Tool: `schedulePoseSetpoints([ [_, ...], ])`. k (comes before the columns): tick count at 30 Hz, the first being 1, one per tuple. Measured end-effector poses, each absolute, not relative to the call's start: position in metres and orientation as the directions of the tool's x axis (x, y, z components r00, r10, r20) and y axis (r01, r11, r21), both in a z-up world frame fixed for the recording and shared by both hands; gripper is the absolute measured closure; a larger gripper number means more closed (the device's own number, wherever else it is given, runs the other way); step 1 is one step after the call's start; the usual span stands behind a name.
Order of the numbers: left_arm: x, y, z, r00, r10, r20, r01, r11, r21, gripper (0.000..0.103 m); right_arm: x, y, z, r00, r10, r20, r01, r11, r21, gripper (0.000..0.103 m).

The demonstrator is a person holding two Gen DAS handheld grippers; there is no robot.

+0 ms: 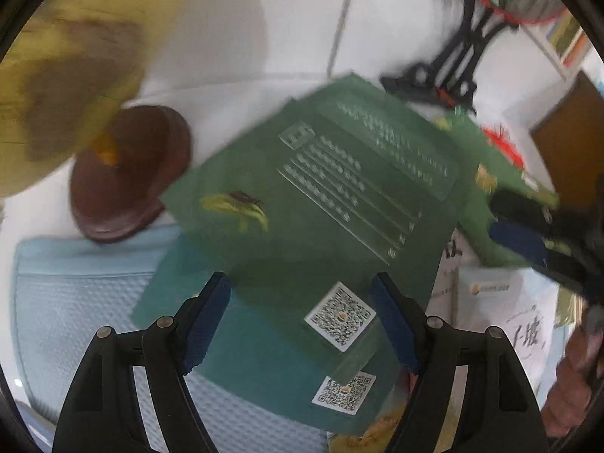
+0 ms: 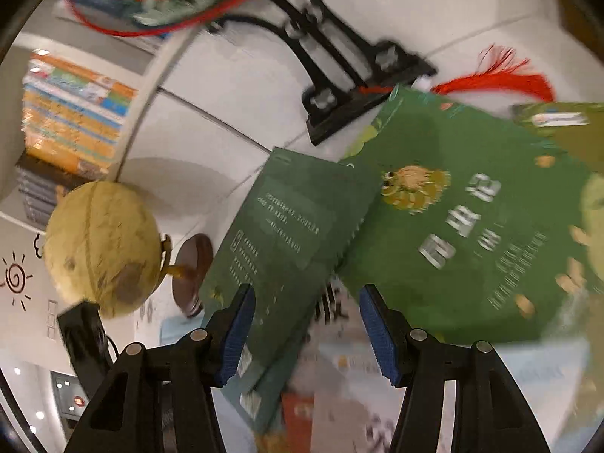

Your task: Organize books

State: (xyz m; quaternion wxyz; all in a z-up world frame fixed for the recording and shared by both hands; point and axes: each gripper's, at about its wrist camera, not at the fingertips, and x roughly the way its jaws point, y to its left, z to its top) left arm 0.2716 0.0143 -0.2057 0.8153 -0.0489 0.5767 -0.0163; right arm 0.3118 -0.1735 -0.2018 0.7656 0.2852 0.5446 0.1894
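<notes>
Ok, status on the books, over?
Left gripper and right gripper open, empty. Green books loose, overlapping on table. Globe and black stand close by.

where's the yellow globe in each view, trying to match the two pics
Left wrist view: the yellow globe fills the upper left corner, blurred, above its brown round base.
Right wrist view: the globe sits at middle left, with the brown base just to its right.
Shared landmark: the dark green book back cover with white text, right of the base in both views.
</notes>
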Motion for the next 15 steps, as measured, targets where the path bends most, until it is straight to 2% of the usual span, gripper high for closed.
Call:
schedulePoseSetpoints([
  [4,0.268,0.021,-0.208,0.337,-0.14,-0.931,-0.043,0.986,-0.164,0.027,0.324,-0.167,-0.219,0.322,0.65,-0.688,0.015,0.723,0.69,0.048],
  [7,0.269,0.017,-0.208,0.324,-0.127,-0.938,-0.009,0.991,-0.137,0.027,0.326,-0.166,-0.223,0.319,0.674,-0.666,0.013,0.699,0.715,0.052],
  [8,0.27,0.018,-0.208,0.318,-0.131,-0.939,-0.007,0.99,-0.141,0.027,0.327,-0.167,-0.224,0.316,0.68,-0.661,0.019,0.692,0.721,0.059],
  [9,0.27,0.019,-0.208,0.313,-0.139,-0.939,-0.008,0.989,-0.149,0.027,0.326,-0.167,-0.225,0.309,0.687,-0.658,0.027,0.685,0.728,0.071],
  [11,0.27,0.019,-0.208,0.309,-0.14,-0.941,-0.001,0.989,-0.147,0.027,0.324,-0.17,-0.223,0.329,0.746,-0.58,0.003,0.613,0.79,0.085],
  [13,0.27,0.019,-0.208,0.311,-0.135,-0.941,0.003,0.99,-0.142,0.026,0.321,-0.166,-0.211,0.341,0.794,-0.504,-0.065,0.554,0.83,0.085],
  [15,0.273,0.015,-0.21,0.313,-0.137,-0.94,0.005,0.99,-0.142,0.025,0.324,-0.149,-0.207,0.298,0.786,-0.542,-0.111,0.592,0.798,0.085],
])
